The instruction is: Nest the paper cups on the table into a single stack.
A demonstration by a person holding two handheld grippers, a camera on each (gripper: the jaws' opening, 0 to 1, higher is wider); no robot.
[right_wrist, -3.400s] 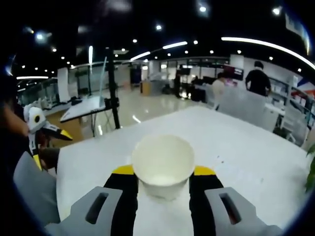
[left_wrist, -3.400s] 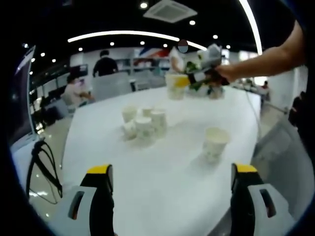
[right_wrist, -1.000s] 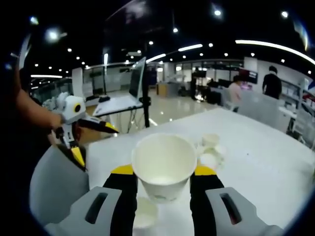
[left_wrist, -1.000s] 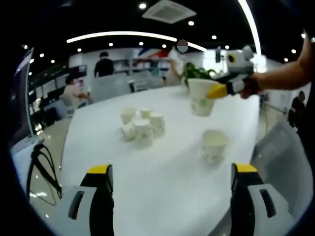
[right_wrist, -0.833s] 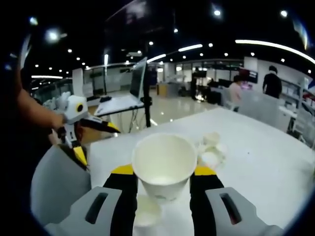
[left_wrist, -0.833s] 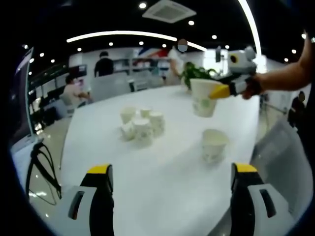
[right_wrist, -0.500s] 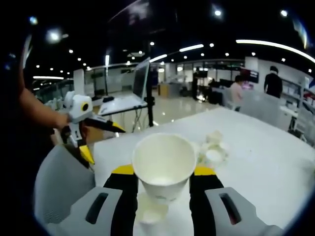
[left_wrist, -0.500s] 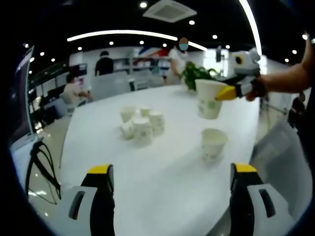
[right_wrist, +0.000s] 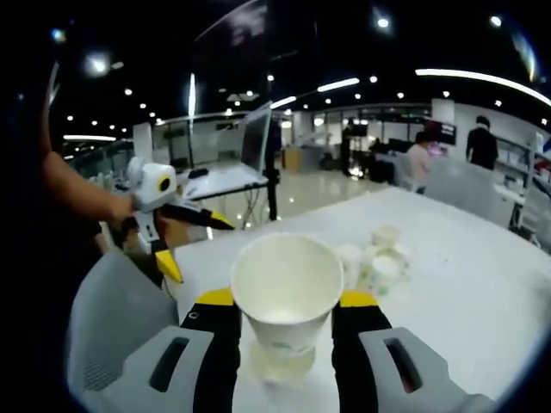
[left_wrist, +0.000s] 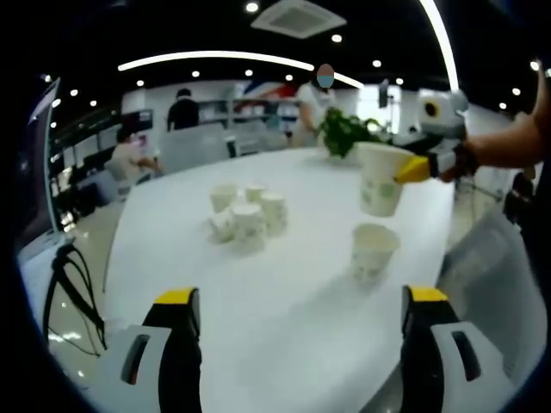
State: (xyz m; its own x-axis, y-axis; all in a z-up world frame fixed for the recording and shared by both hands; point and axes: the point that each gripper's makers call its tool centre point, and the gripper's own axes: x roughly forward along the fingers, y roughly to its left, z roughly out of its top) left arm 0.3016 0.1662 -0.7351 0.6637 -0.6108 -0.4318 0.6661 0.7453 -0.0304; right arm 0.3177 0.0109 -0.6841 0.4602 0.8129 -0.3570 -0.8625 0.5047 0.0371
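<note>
Now my held cup hangs right over the lone cup, ready to drop in.

My right gripper is clamped on a paper cup, mouth up. Over the last few seconds I have carried it in from the far end of the table, and it sits straight above the lone cup, whose rim peeks out just beneath the held one. I judge only a straight descent remains. My left gripper hangs wide apart, gripping nothing, low at the near edge. Beyond the lone cup, to the left of my left jaws, waits a cluster of cups. The surface is a smooth white tabletop in a big open office with ceiling lights, a potted plant and people sitting far behind.
</note>
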